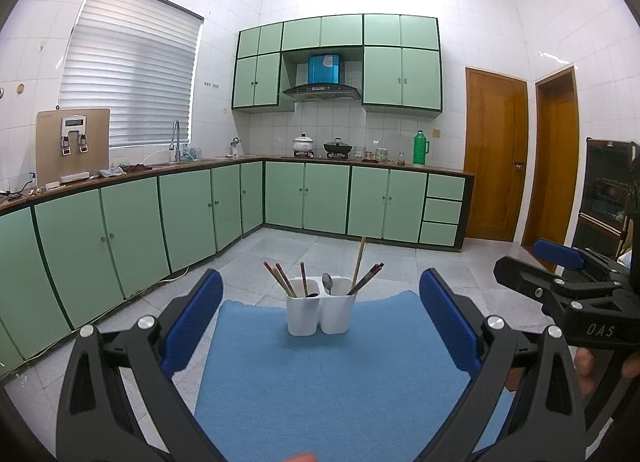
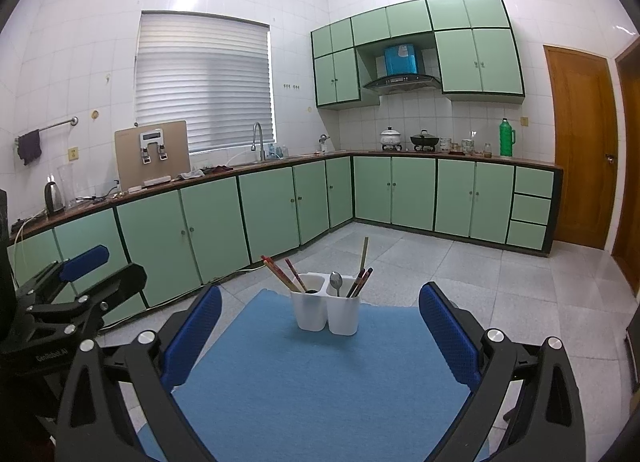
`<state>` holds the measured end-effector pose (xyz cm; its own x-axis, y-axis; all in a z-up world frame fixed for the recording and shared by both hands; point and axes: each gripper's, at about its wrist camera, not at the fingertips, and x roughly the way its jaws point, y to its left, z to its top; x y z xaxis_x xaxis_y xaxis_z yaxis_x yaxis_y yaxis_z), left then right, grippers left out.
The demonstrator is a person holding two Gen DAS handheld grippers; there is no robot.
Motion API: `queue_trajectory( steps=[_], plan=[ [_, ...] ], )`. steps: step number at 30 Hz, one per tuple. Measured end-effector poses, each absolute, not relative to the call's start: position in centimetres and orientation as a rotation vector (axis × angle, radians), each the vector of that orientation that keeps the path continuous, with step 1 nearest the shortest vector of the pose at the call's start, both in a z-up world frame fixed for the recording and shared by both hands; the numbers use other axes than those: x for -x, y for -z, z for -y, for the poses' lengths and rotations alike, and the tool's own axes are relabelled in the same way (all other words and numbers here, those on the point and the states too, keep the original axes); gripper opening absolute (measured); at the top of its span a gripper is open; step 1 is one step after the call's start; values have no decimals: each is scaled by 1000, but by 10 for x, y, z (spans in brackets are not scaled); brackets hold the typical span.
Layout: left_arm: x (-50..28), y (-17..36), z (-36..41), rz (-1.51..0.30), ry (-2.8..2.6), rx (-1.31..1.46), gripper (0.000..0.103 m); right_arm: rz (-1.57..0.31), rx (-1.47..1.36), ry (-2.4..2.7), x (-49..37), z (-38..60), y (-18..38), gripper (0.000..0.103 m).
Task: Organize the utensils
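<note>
Faintly, "DAS" on right tool [image 1: 560, 258].

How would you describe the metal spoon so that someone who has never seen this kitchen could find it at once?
Find the blue mat in front of the grippers; a white two-cup holder stands at its far end. The spoon stands bowl-up in the right cup, next to the divider. It is the only shiny metal piece; its neighbours are all chopsticks.
</note>
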<state>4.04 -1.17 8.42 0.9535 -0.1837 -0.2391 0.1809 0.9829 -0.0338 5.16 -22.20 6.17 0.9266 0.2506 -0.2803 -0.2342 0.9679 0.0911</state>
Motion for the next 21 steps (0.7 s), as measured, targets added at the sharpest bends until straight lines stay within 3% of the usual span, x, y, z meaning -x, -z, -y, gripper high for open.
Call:
queue_trajectory(
  steps=[21],
  plan=[
    [-40,-86,10,-249,186,10,96,-307,-53,-245,-55,217,-57,97]
  ],
)
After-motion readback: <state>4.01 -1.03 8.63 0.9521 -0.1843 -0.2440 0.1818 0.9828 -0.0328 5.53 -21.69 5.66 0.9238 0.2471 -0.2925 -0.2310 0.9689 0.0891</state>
